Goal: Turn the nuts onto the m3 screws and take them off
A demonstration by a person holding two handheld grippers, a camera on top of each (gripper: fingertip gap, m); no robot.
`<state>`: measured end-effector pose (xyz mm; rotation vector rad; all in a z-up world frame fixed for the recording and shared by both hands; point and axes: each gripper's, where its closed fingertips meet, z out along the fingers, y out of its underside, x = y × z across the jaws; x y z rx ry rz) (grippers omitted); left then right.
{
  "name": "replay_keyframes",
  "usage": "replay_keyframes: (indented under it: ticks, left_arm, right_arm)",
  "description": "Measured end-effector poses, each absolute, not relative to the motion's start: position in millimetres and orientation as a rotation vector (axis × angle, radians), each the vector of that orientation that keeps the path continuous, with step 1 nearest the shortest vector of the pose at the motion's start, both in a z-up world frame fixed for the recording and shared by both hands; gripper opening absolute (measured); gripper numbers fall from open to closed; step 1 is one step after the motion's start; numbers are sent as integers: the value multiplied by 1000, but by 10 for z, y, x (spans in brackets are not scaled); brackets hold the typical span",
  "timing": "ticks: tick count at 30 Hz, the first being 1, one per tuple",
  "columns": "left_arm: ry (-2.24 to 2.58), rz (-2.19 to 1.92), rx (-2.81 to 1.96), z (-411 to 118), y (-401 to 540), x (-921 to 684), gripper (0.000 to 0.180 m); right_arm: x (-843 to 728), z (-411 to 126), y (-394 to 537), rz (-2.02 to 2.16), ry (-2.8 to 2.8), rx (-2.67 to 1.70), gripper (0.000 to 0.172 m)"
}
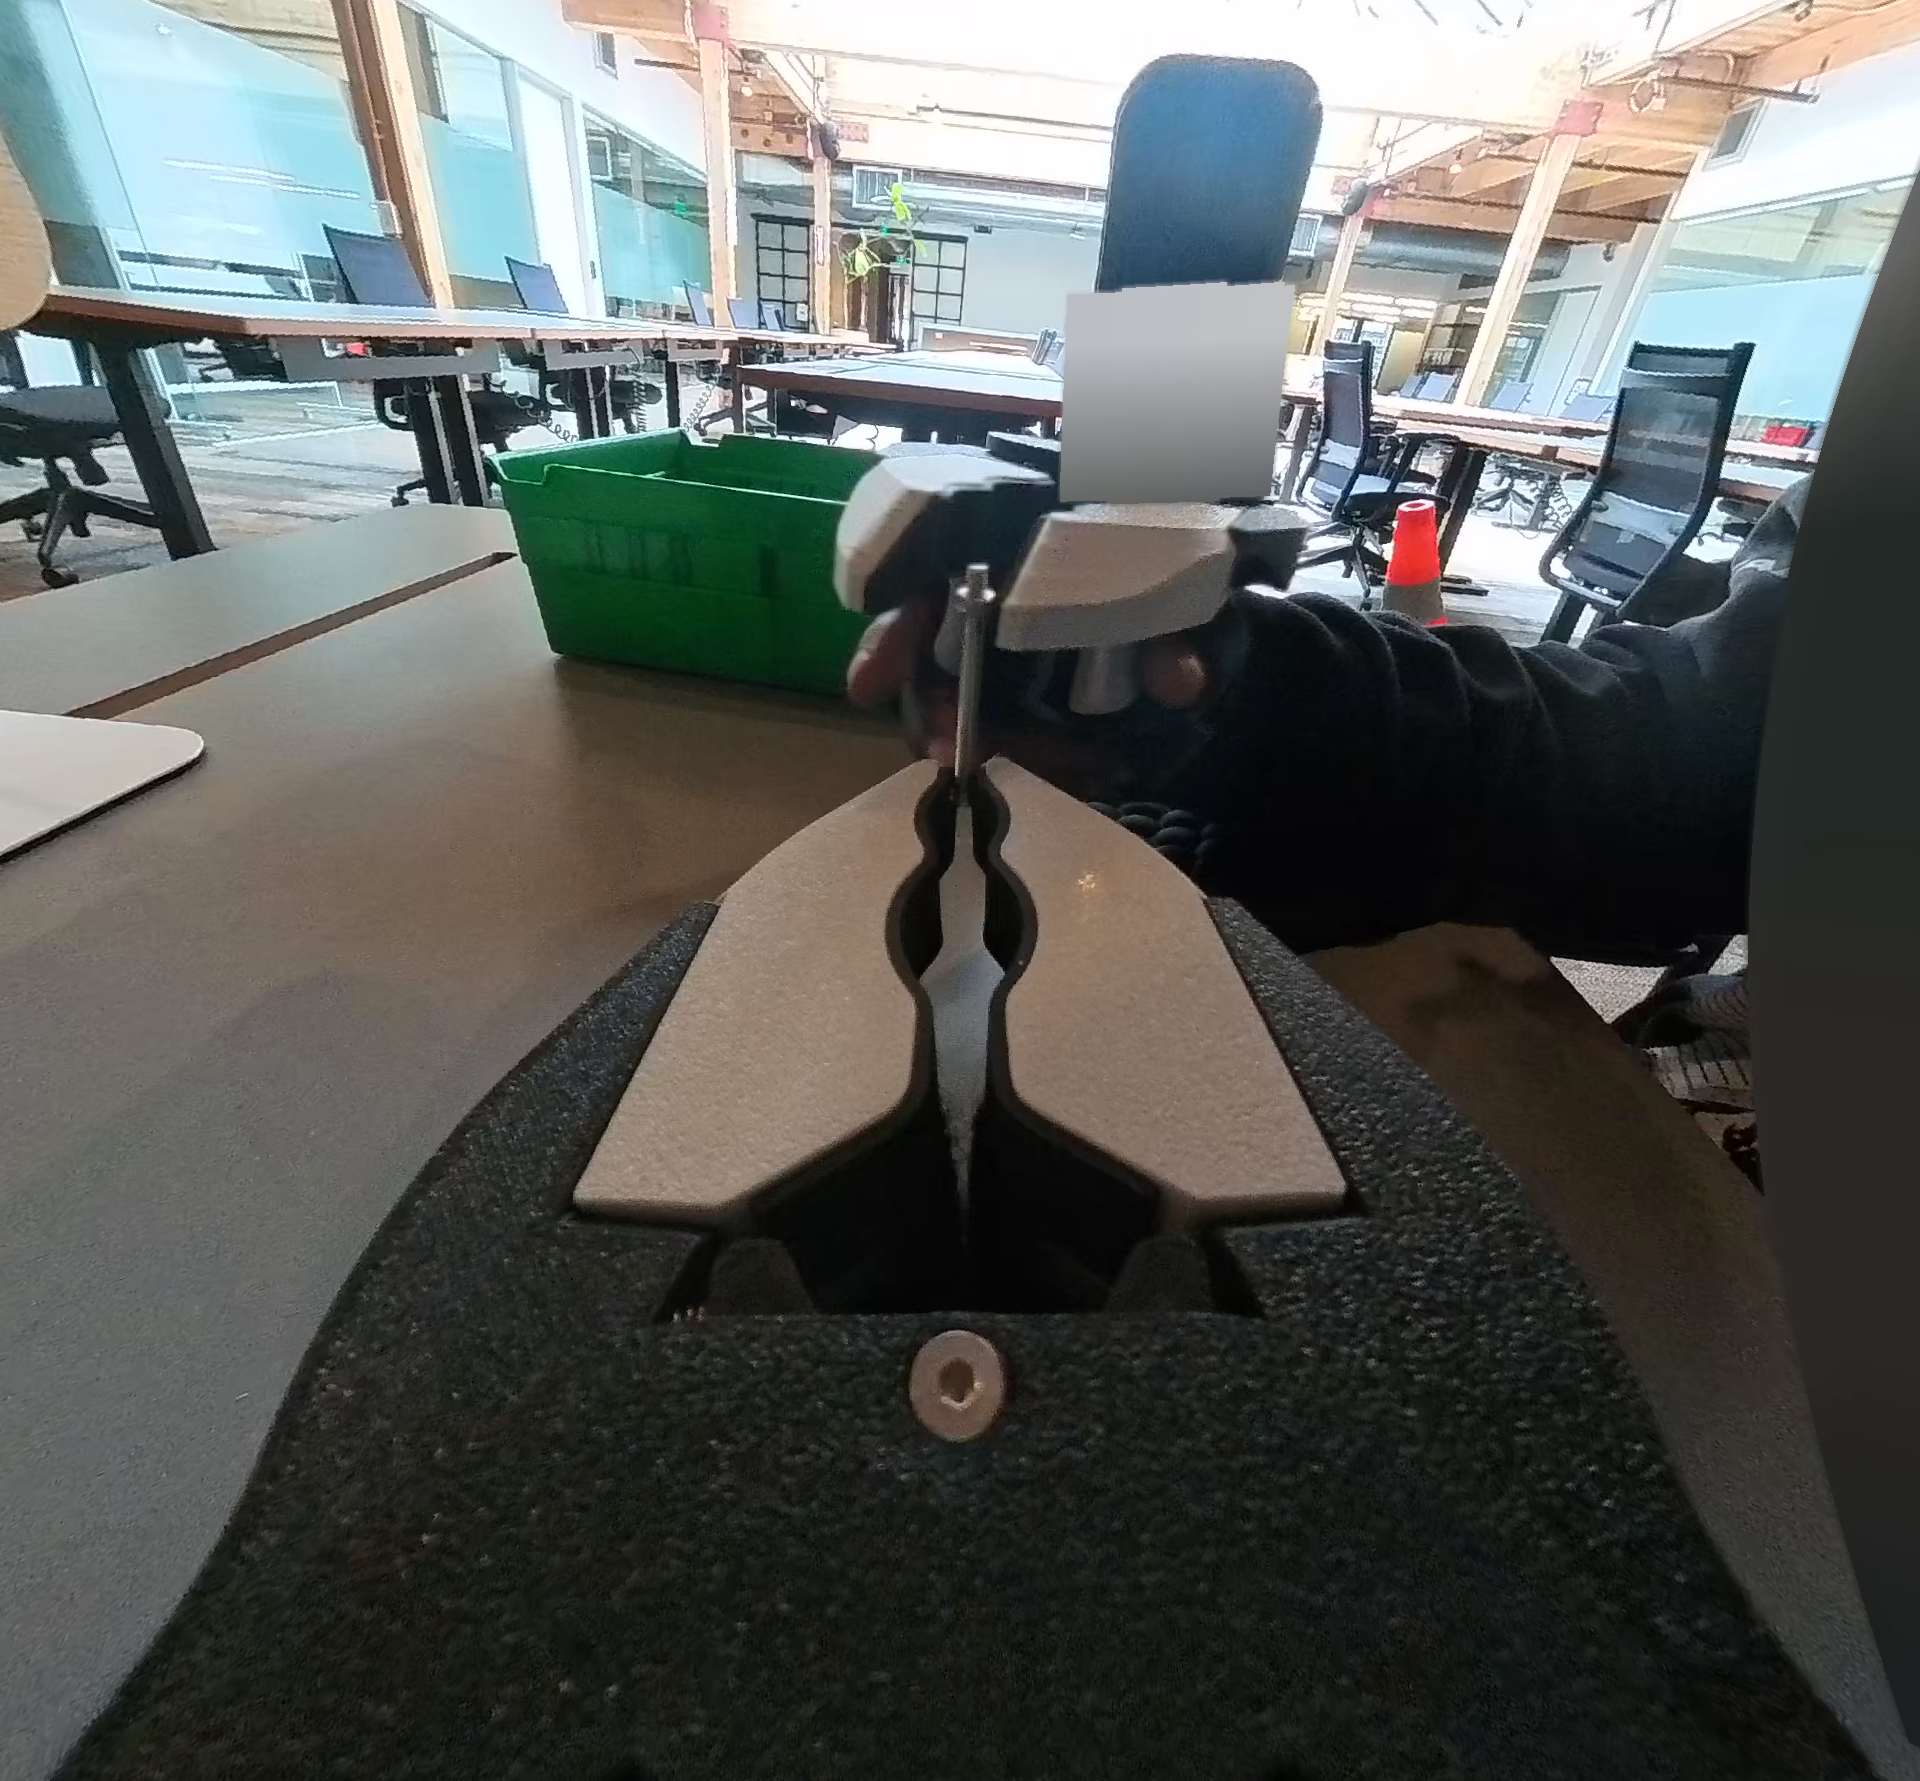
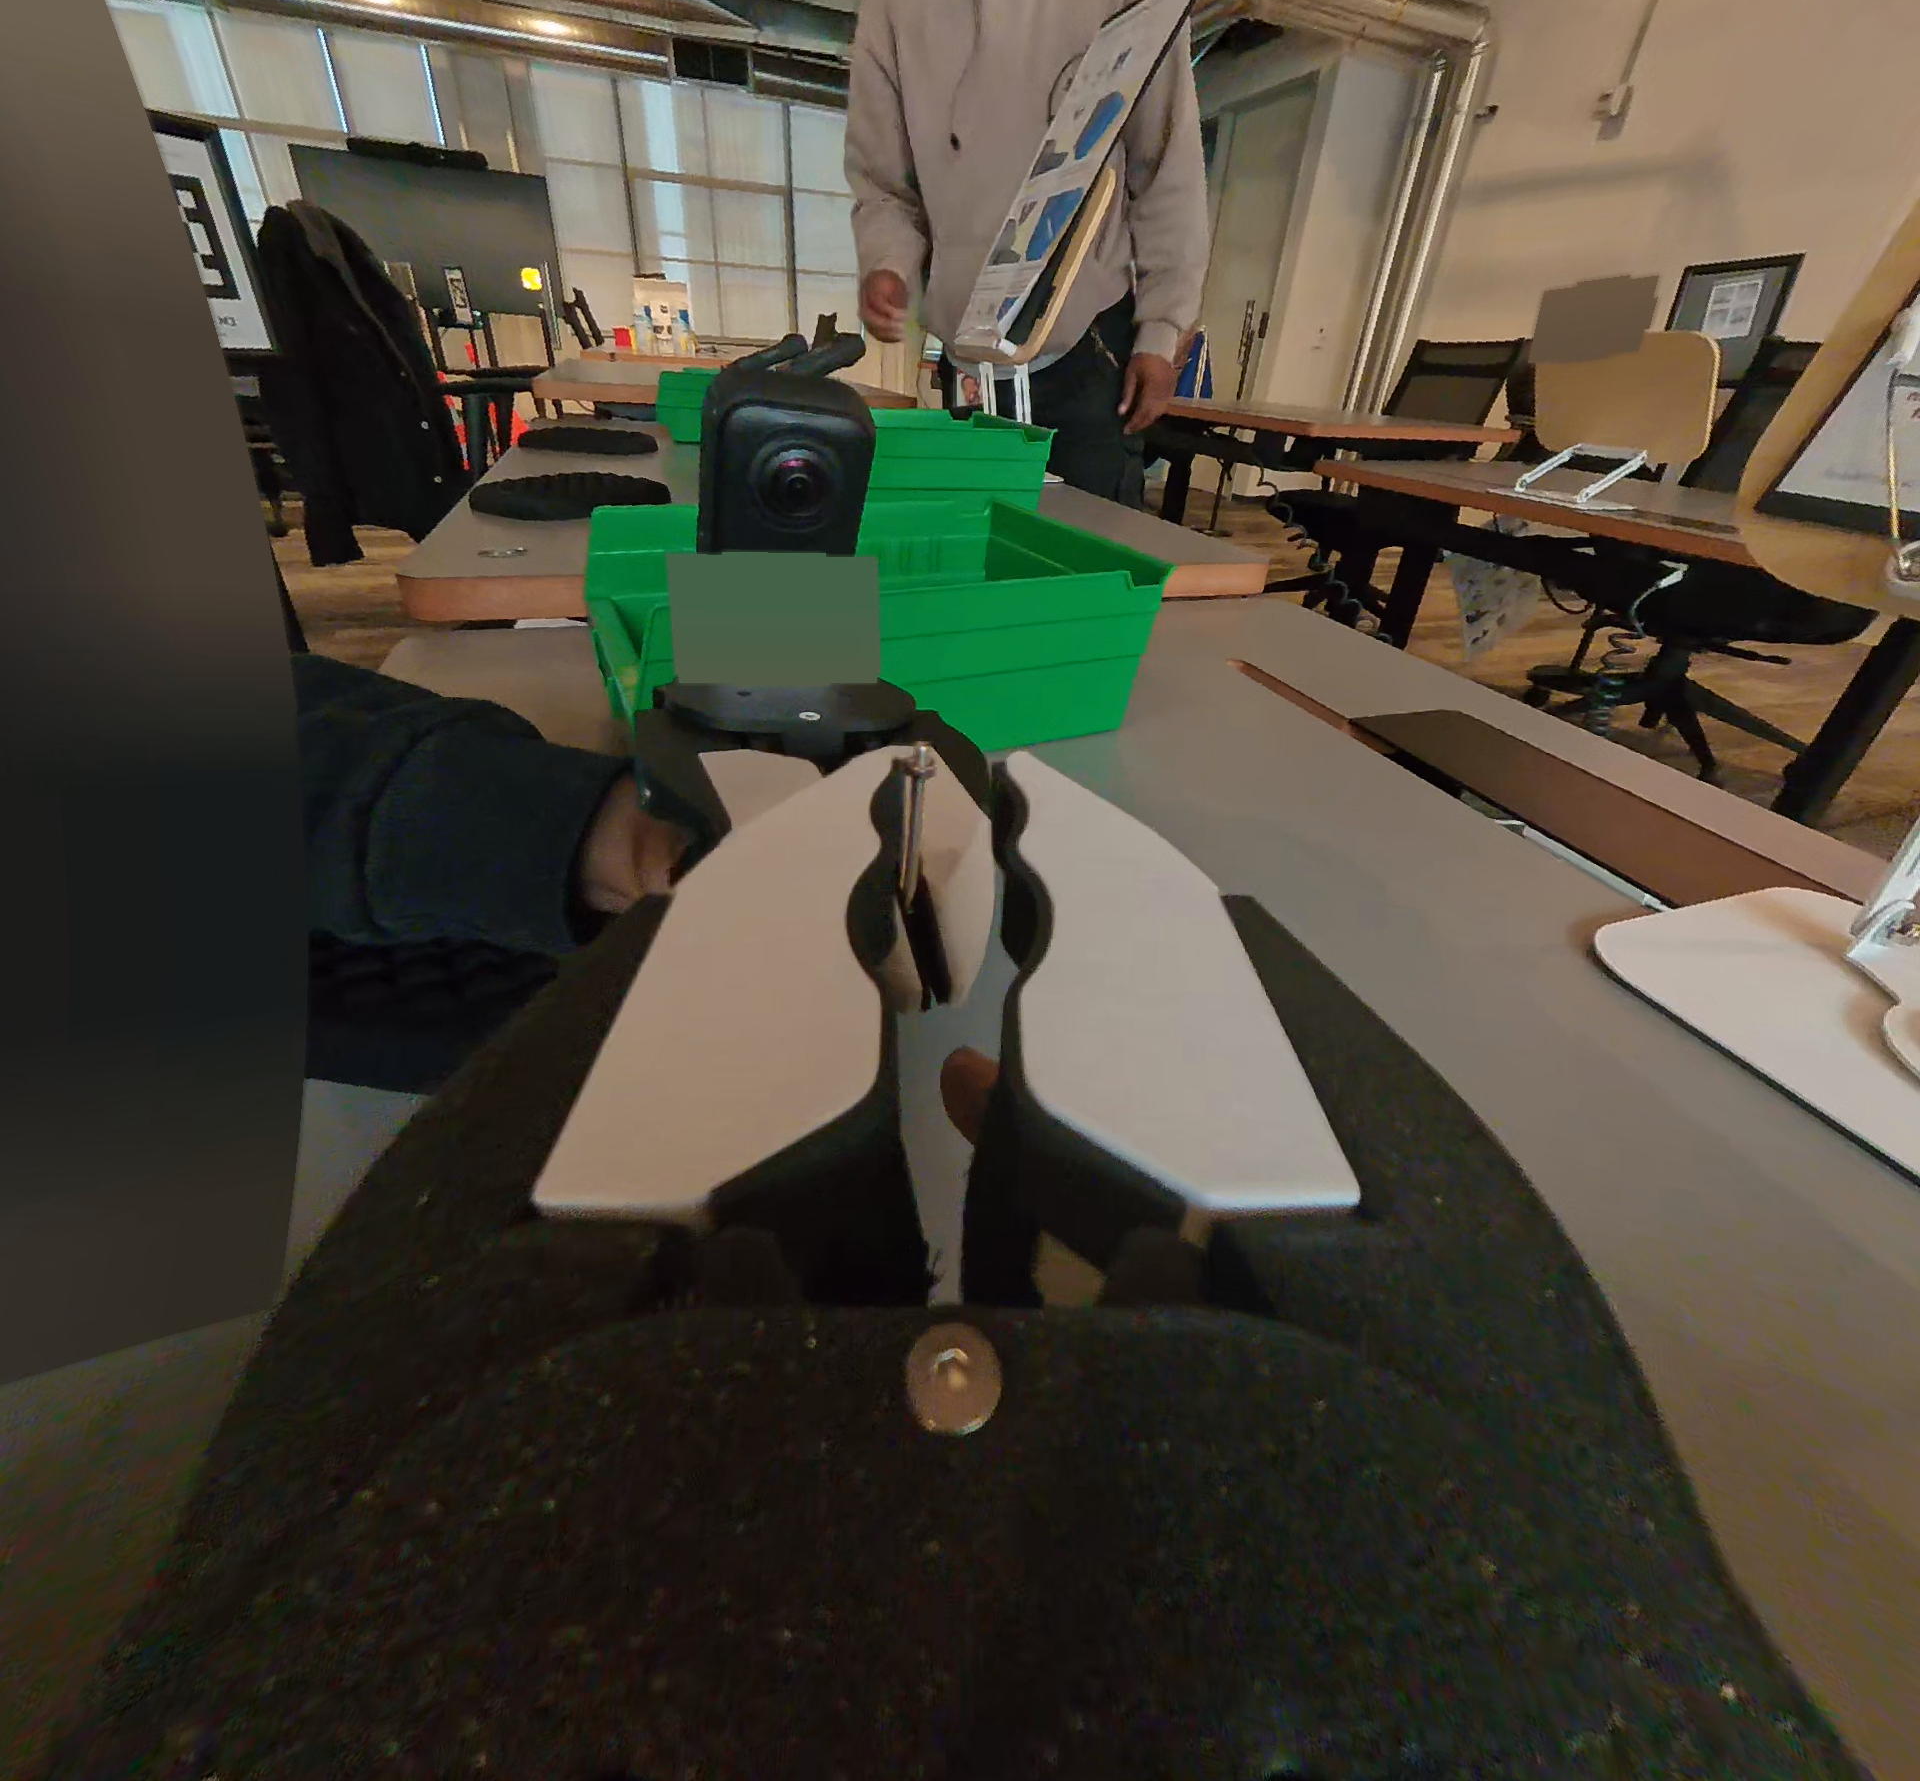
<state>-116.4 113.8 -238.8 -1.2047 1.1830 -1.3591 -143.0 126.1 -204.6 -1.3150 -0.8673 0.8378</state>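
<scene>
My left gripper point(image 1: 962, 773) is shut on the lower end of a thin metal screw point(image 1: 968, 682) and holds it upright above the table. A small nut point(image 1: 976, 597) sits on the screw just below its top end. My right gripper point(image 2: 935, 773) faces the left one with its jaws open, and the screw point(image 2: 911, 832) and nut point(image 2: 920, 768) stand between its fingers without being pressed. In the left wrist view the right gripper point(image 1: 982, 578) shows its two grey fingers apart on either side of the screw's top. The left gripper's fingers point(image 2: 961, 910) show in the right wrist view below the screw.
A green plastic bin point(image 1: 675, 568) stands on the grey table point(image 1: 312, 900) just behind the grippers; it also shows in the right wrist view point(image 2: 1039, 651). A white stand base point(image 2: 1745, 993) lies at the table's side. A person point(image 2: 1018, 173) stands behind the bins. Spacing between my two grippers at the tips: around 4 centimeters.
</scene>
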Motion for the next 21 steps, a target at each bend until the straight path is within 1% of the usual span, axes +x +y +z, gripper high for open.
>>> replay_keyframes:
  ticks: [3, 7, 9, 12, 15, 16, 18, 21]
  left_arm:
    - [1175, -1363, -1205, -2382, 1145, -1170, 2]
    - [1176, -1362, -1204, -2383, 1142, -1171, 2]
    - [1177, -1362, -1204, -2383, 1142, -1171, 2]
    - [1179, -1360, -1206, -2386, 1140, -1169, 2]
    - [1185, -1357, -1205, -2391, 1133, -1165, 2]
    - [1185, -1358, -1204, -2390, 1133, -1166, 2]
    - [1182, -1361, -1204, -2387, 1135, -1168, 2]
    - [1173, -1366, -1205, -2381, 1144, -1175, 2]
  right_arm:
    - [-1384, -2040, 1264, 836, -859, -1320, 7]
    - [-1322, -2018, 1269, 841, -840, -1313, 6]
    - [-1349, -2006, 1247, 849, -850, -1296, 10]
    - [-1417, -2024, 1225, 852, -874, -1294, 24]
    - [-1449, -2031, 1233, 849, -875, -1299, 26]
    - [-1448, -2037, 1243, 844, -873, -1305, 25]
    - [-1421, -2046, 1266, 830, -865, -1318, 15]
    - [-1366, -2026, 1268, 835, -850, -1317, 8]
